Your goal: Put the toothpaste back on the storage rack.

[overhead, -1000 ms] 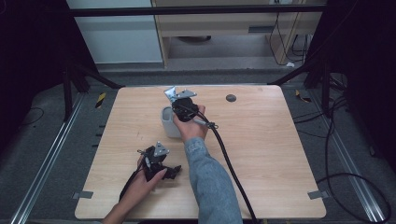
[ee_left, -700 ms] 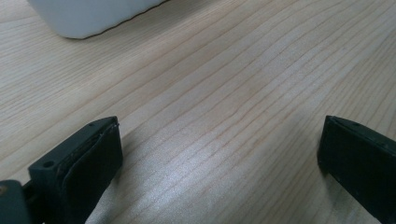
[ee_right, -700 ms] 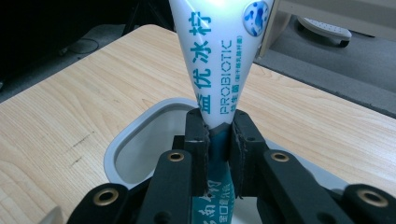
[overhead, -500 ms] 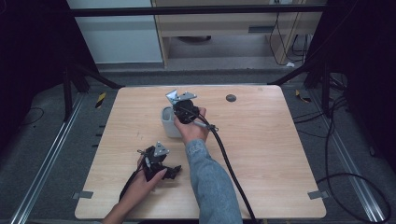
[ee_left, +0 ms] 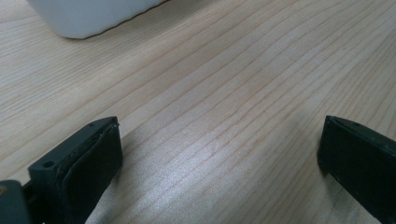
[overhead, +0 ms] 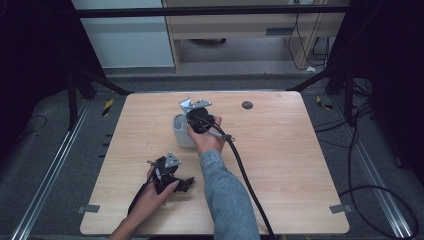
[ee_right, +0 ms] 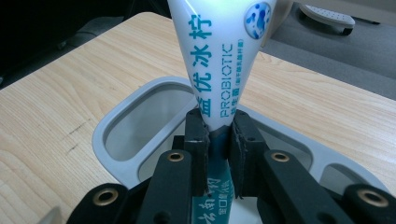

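One white tube (ee_right: 219,60) of toothpaste with blue lettering is standing up between the jaws of the right tool (ee_right: 218,154), which are pinching it hard on its flat, narrow end. The tube is hanging right over a grey holder (ee_right: 140,116) with several openings, and the holder is sitting on the wooden tabletop (ee_right: 60,107). In the high view the right tool (overhead: 199,118) is hovering above that holder (overhead: 180,134), toward the far side of the tabletop (overhead: 290,165).

The step in hand looks like dropping the tube into one of the openings. To do it well, the tube should be lined up squarely over a single opening, kept upright, and lowered slowly so it is not catching on the rim or tipping the holder.

The left tool (overhead: 170,175) is resting nearer the person, well apart from the holder, its jaws standing wide with nothing but bare wood between them.
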The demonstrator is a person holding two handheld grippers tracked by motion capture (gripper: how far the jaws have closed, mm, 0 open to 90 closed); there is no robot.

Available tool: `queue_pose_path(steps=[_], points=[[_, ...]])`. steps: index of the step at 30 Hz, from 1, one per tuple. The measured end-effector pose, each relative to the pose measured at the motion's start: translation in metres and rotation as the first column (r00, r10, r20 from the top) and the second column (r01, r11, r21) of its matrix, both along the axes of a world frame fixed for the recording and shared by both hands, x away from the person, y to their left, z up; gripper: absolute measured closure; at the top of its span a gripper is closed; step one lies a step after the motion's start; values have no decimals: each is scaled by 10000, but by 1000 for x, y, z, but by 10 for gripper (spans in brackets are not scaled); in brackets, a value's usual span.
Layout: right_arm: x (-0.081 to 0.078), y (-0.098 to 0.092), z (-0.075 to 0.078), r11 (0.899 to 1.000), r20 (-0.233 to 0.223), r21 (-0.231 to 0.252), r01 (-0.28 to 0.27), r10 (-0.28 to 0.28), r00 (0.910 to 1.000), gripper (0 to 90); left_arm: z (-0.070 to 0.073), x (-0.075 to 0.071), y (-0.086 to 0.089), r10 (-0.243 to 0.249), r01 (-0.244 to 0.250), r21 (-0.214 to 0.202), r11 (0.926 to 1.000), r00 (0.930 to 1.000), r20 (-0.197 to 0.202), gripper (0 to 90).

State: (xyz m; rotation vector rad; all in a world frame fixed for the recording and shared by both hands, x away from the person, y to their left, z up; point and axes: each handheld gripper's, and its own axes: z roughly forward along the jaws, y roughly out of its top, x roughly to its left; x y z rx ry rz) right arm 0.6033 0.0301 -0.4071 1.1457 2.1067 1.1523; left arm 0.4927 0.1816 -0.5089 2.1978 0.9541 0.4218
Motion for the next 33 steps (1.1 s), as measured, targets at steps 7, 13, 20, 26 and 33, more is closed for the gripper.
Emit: queue_pose_path(steps=[7,13,20,26,33], points=[[2,1,0,10000,-60,-14,-13,13,10000,785,0,0,0,3,-3,7,10000,10000,3,0],[3,3,1,10000,-169,-41,-44,43,9998,780,0,0,0,-1,1,-2,10000,10000,1,0],[4,7,0,10000,-180,-79,-24,22,9998,778,0,0,0,5,-5,0,10000,10000,5,0],[6,7,0,10000,-213,-43,42,-42,9998,775,0,0,0,5,-5,1,10000,10000,5,0],[6,6,0,10000,-229,-21,48,-49,9997,771,0,0,0,6,-6,0,10000,10000,3,0]])
